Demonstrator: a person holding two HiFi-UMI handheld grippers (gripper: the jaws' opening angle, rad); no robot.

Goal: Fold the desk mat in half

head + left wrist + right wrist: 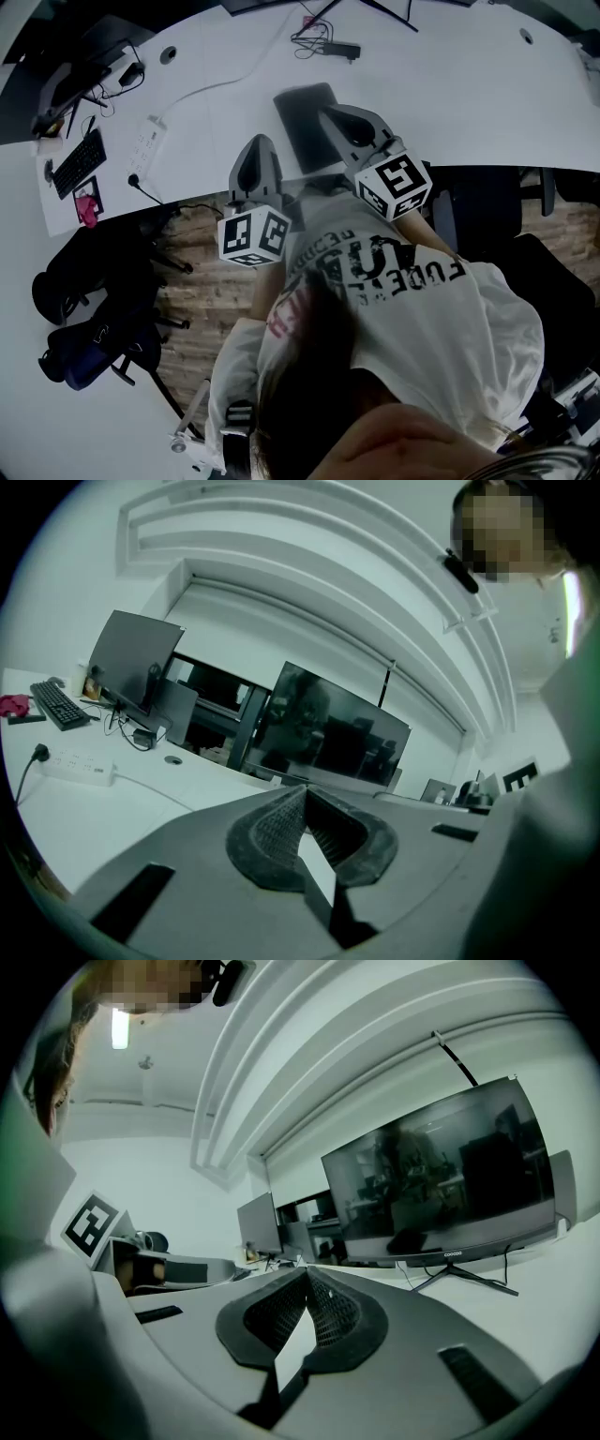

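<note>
A dark grey desk mat [302,117] lies flat on the white desk [450,94], close to its front edge. My right gripper [335,114] hovers over the mat's right part, its jaws shut with nothing between them. My left gripper [260,142] is held just left of the mat at the desk's edge, also shut and empty. In the left gripper view the pads [281,827] meet at the tip of the left gripper [305,789]. In the right gripper view the right gripper [307,1271] likewise shows its pads closed. Neither gripper view shows the mat.
A keyboard [80,164], a power strip [147,145] and a pink item [86,208] lie at the desk's left. Cables [323,42] sit at the back. A bag on a chair [89,309] stands on the floor at the left. Monitors [337,728] [450,1185] stand behind.
</note>
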